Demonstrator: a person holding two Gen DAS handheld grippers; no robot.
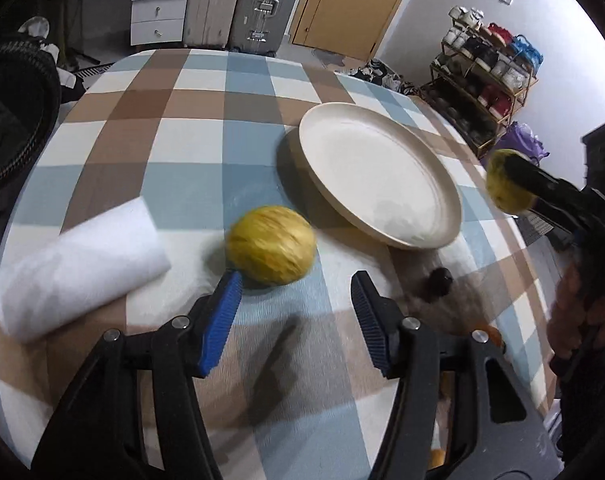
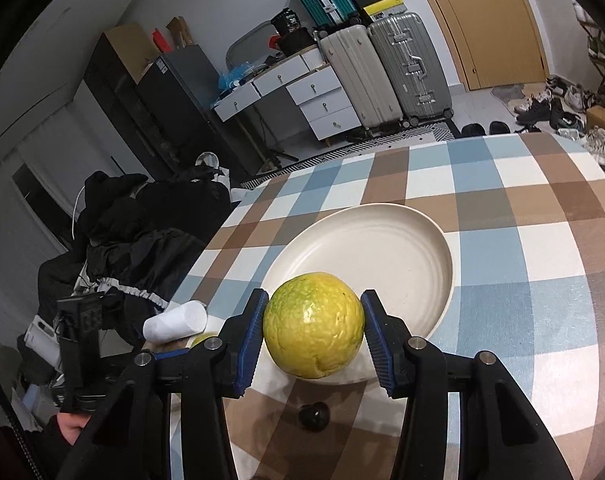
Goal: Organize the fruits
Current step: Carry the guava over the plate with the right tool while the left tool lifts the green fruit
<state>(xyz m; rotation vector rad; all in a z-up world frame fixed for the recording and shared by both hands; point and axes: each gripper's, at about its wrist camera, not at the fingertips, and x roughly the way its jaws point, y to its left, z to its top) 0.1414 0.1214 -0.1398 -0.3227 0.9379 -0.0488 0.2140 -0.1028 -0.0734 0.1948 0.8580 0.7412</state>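
Observation:
My right gripper [image 2: 313, 314] is shut on a yellow-green round fruit [image 2: 313, 326] and holds it above the near rim of the empty cream plate [image 2: 402, 256]. In the left wrist view that held fruit [image 1: 502, 182] and the right gripper [image 1: 514, 180] hang at the right, beyond the plate [image 1: 382, 176]. My left gripper [image 1: 296, 288] is open and empty. A second yellow fruit [image 1: 271, 244] lies on the checked tablecloth [image 1: 182, 152] just ahead of its left finger, left of the plate.
A white paper roll [image 1: 78, 264] lies on the table to the left of the second fruit. A small dark round object [image 1: 438, 282] sits near the plate's front edge. The table's left edge borders a pile of dark clothes [image 2: 142, 232].

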